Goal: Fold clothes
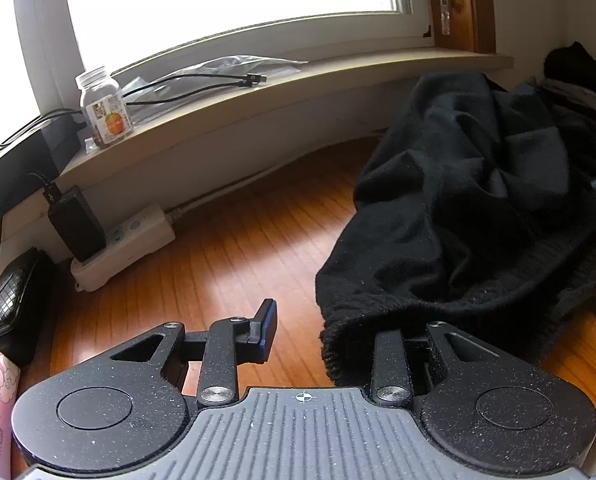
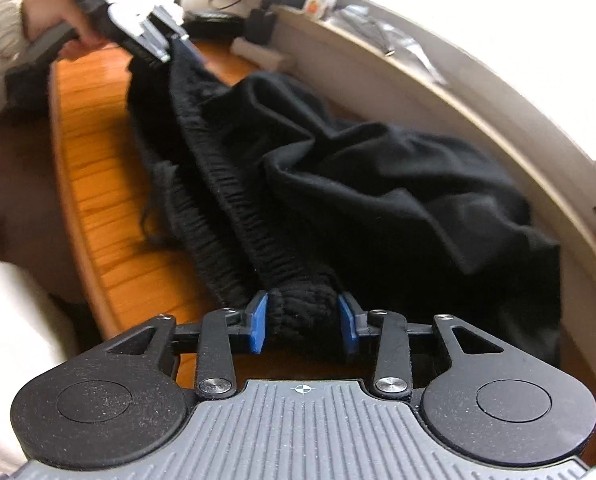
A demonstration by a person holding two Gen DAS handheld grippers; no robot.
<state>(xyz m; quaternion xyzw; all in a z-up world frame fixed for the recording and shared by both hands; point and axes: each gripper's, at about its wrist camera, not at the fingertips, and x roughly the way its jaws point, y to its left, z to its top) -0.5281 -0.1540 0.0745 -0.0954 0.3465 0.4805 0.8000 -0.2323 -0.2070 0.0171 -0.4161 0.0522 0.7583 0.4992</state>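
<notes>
In my left wrist view, my left gripper (image 1: 338, 340) stands partly open: its left finger is bare, and the ribbed hem of the black garment (image 1: 470, 200) drapes over the right finger; I cannot tell whether it is pinched. The cloth runs away to the upper right across the wooden table (image 1: 225, 248), with bare wood toward the power strip (image 1: 125, 244) and windowsill (image 1: 257, 84).

In my right wrist view, my right gripper (image 2: 304, 322) clamps the bunched waistband between its blue pads (image 2: 257, 322). The band stretches up-left along the table's near edge toward the other gripper.
</notes>
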